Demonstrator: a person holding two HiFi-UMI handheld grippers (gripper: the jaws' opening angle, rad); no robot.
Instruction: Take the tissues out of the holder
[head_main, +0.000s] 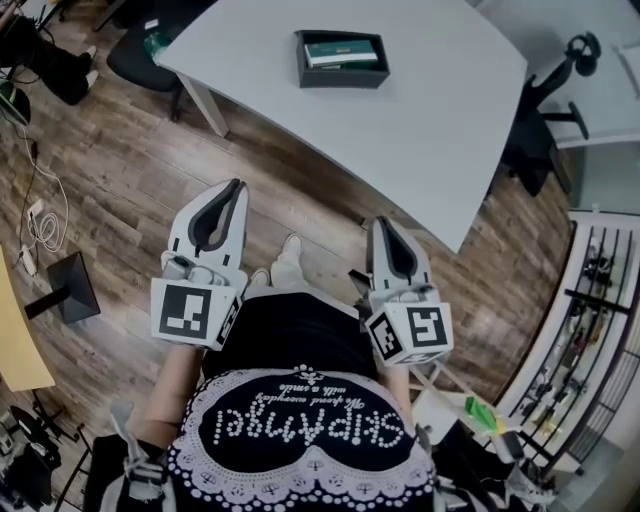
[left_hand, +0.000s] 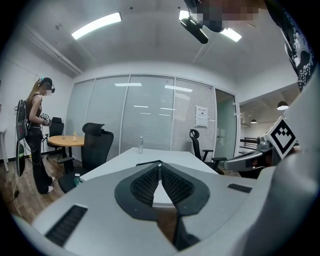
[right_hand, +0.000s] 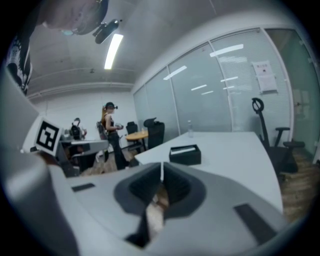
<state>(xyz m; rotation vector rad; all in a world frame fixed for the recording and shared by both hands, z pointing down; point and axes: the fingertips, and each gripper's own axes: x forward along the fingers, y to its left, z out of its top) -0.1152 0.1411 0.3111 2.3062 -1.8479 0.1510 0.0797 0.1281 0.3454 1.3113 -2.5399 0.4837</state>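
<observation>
Tissues (head_main: 341, 52) in the far holder (head_main: 340, 80) look soft, light, tear-prone — pinch the top edge gently. Left gripper (head_main: 236, 188) and right gripper (head_main: 381, 225) — both closed, empty.

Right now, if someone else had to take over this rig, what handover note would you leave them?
Left gripper: shut, empty, held over the wooden floor, short of the table.
Right gripper: shut, empty, beside the left one.
Things: the black rectangular tissue holder sits on the white table, well ahead of both grippers. The white-and-green tissue pack lies inside it.
Done: nothing.
Left: step to the table, open a gripper, grip the pack and lift it out, probably steadying the holder with the other gripper.
</observation>
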